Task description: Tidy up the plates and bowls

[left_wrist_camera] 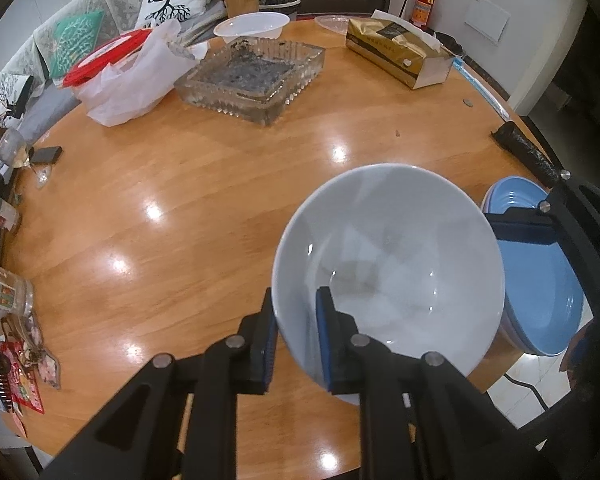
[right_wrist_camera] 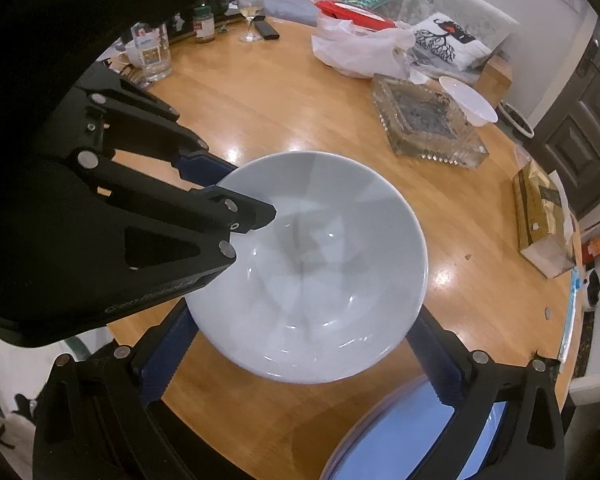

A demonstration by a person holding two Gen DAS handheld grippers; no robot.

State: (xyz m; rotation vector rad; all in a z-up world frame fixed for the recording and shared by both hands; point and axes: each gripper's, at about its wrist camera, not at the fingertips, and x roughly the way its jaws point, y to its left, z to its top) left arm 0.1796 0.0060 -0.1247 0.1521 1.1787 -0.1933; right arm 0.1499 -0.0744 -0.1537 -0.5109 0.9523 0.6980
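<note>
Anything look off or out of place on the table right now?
Mostly the glass tray: its inside is coated in dark grime, odd beside clean dishes. The blue plates sit at the table edge, seemingly overhanging it. The left gripper pinches the white bowl by its rim; no spills or cracks visible.

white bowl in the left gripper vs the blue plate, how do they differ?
Colour: the bowl is white, the plate is light blue. Shape: the bowl is deep with steep walls, the plate is shallow and wide. State: the left gripper clamps the bowl's rim, one finger inside and one outside; the plate lies at the table edge, ungripped. Both are round, glossy and empty.
</note>
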